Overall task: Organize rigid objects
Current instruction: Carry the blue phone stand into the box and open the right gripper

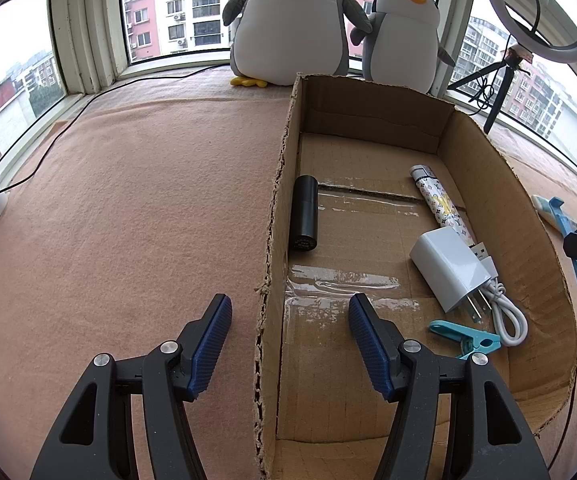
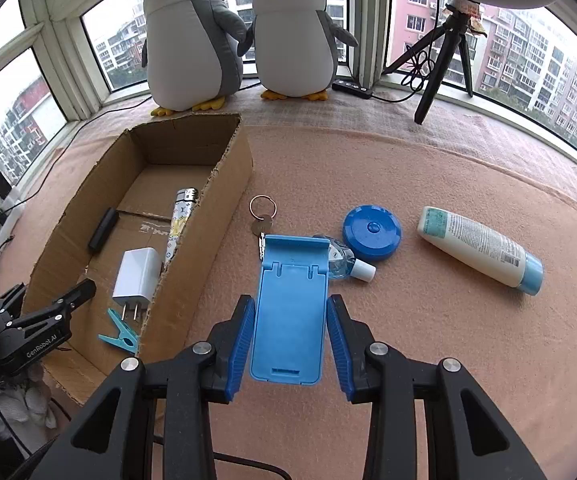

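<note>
Fingers of the right gripper (image 2: 290,340) stand spread on either side of the blue phone stand (image 2: 289,312), close to its long edges but with a sliver of gap on each side, so it is bracketed rather than pinched. The stand lies flat on the pink blanket (image 2: 428,340), which is probably why the gripper comes in low along its length: the narrow sides are the only faces two pads can close on.

Just beyond the stand's far lip sit a key on a ring (image 2: 261,216), a small clear bottle (image 2: 346,262) partly tucked under that lip, a round blue lid (image 2: 371,232) and, further right, a white lotion bottle (image 2: 480,250) on its side. These look like the things still to be sorted.

To the left, the cardboard box (image 2: 224,184) serves as the collecting place. It holds a teal clothes peg (image 1: 468,338), a white charger plug (image 1: 446,266) with its coiled cable (image 1: 504,304), a patterned tube (image 1: 440,200) and a black cylinder (image 1: 303,212), all laid on the floor of the box.

The left gripper (image 1: 288,340) hangs wide open and empty, one finger outside the near box wall and one over the inside. My guess is it waits there, out of the other's path to the box.

Two plush penguins (image 2: 240,36) and a tripod (image 2: 444,52) stand at the window, well apart from the work.
</note>
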A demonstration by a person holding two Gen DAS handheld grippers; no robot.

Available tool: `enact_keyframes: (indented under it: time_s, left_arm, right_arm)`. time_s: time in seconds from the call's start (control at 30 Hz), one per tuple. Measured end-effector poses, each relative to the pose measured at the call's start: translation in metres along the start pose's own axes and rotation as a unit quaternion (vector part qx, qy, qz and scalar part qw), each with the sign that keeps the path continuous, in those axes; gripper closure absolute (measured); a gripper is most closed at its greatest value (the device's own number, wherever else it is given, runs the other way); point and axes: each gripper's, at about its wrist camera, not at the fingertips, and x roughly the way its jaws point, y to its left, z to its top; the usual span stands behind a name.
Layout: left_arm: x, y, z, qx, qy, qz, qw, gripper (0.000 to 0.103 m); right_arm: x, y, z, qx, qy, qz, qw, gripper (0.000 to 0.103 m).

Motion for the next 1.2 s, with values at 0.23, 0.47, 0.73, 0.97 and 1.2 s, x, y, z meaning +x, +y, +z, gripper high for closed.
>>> enact_keyframes:
  time_s: [0.23, 0.47, 0.73, 0.97, 1.2]
  left_arm:
    - [0.000, 0.000, 0.000, 0.000, 0.000, 0.000, 1.0000, 0.038]
    - [0.000, 0.000, 0.000, 0.000, 0.000, 0.000, 1.0000, 0.038]
    - [0.000, 0.000, 0.000, 0.000, 0.000, 0.000, 1.0000, 0.038]
    - [0.000, 0.000, 0.000, 0.000, 0.000, 0.000, 1.0000, 0.038]
    - [0.000, 0.000, 0.000, 0.000, 0.000, 0.000, 1.0000, 0.038]
  right_arm:
    - [-0.013, 0.036, 0.017, -0.034, -0.025, 0.032, 0.999, 0.070]
    - [-0.007, 0.071, 0.029, -0.062, -0.030, 0.062, 0.996, 0.070]
    - [0.008, 0.096, 0.035, -0.069, -0.019, 0.087, 0.994, 0.070]
    - [0.018, 0.107, 0.037, -0.075, -0.008, 0.097, 0.992, 0.069]
    - [0.022, 0.113, 0.038, -0.079, -0.004, 0.099, 0.992, 0.069]
